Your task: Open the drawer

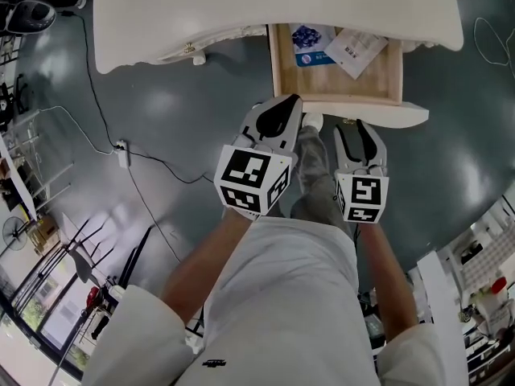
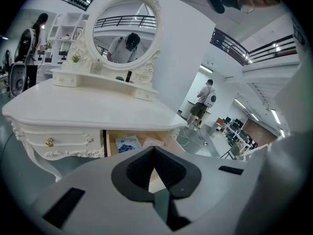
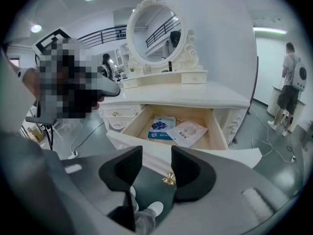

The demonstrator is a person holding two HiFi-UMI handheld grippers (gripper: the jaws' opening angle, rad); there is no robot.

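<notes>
Two tools are being held just short of the drawer, standing pulled out from under the worktop. Left tool jaws are being held together, empty. Right tool jaws are being held apart, the knob between them untouched. The pull is judged finished.

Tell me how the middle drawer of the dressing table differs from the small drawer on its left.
The middle drawer is pulled out; the small drawer is shut under the tabletop. The middle drawer shows its bare wooden inside, with a blue packet and a white packet lying in it; the small drawer shows only its carved front. Both have white fronts.
</notes>
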